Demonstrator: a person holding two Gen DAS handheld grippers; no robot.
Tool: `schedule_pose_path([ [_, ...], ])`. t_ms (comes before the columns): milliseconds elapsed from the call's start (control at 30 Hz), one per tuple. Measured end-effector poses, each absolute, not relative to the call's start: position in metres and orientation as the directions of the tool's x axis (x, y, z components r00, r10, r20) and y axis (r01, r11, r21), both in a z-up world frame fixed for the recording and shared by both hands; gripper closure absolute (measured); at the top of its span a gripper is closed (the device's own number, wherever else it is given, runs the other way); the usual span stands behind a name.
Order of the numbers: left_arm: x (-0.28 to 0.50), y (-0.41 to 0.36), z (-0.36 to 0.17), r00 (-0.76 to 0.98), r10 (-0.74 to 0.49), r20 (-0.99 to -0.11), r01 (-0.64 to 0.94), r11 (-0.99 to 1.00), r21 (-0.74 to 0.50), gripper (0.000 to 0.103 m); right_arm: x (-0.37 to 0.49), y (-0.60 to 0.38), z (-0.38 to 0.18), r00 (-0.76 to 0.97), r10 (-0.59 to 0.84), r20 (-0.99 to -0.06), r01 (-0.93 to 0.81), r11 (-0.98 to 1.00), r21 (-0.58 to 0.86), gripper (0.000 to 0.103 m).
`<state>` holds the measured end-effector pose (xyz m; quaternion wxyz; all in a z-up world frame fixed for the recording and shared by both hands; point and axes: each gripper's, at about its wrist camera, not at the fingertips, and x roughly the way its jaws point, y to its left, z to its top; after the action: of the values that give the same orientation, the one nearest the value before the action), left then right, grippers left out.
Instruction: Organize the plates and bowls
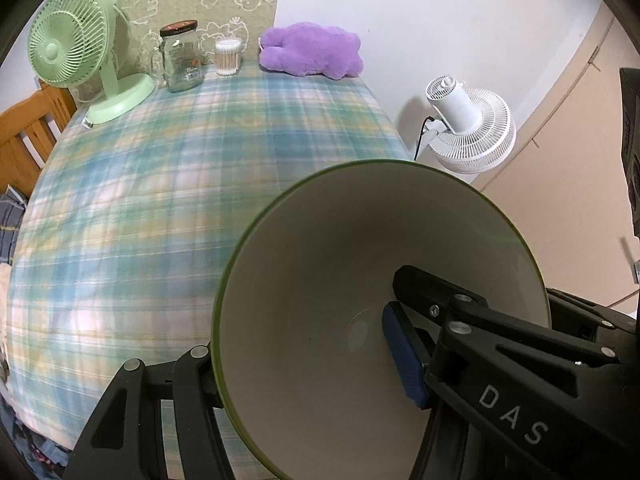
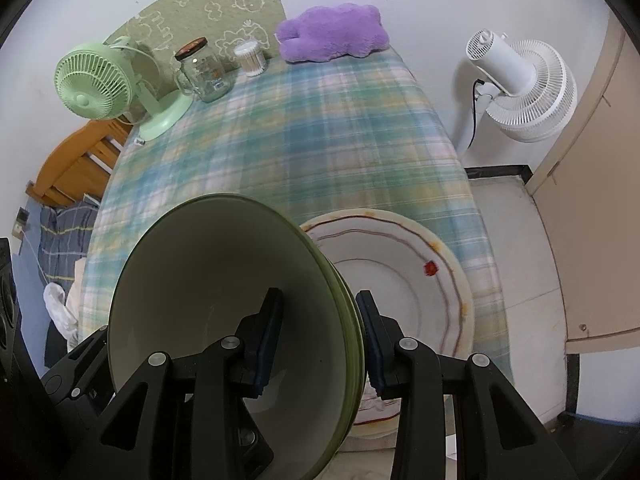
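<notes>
Both grippers carry dishes above the desk [image 2: 304,128], so the sorting seems to be in the middle, not finished. The left gripper [image 1: 304,364] has its jaws clenched on the wall of one green-rimmed bowl [image 1: 320,264]: one finger is inside, the other outside, and the bowl hangs over the near right part of the checked cloth. The right gripper [image 2: 320,336] grasps the rim of a stack of green bowls [image 2: 224,280]; at the edge I count about three rims, but I cannot tell exactly. Just right of this stack, one white plate [image 2: 416,248] with brown rings and a small red mark lies on the near edge of the desk. I judge that the bowls in the air are not yet put down or joined into one pile.
</notes>
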<state>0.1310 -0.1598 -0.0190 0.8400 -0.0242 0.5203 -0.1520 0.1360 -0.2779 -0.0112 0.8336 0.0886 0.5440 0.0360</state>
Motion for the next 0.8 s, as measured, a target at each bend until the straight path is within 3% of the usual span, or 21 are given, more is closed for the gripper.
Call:
schedule_pose_path([
  [800,0.144,-0.200,-0.065,0.319,-0.268,-0.909,0.134,0.962,-0.237,0.040,0.163,-0.320,-0.059,0.274,0.141,-0.951,-0.014,0.990,0.143,0.063],
])
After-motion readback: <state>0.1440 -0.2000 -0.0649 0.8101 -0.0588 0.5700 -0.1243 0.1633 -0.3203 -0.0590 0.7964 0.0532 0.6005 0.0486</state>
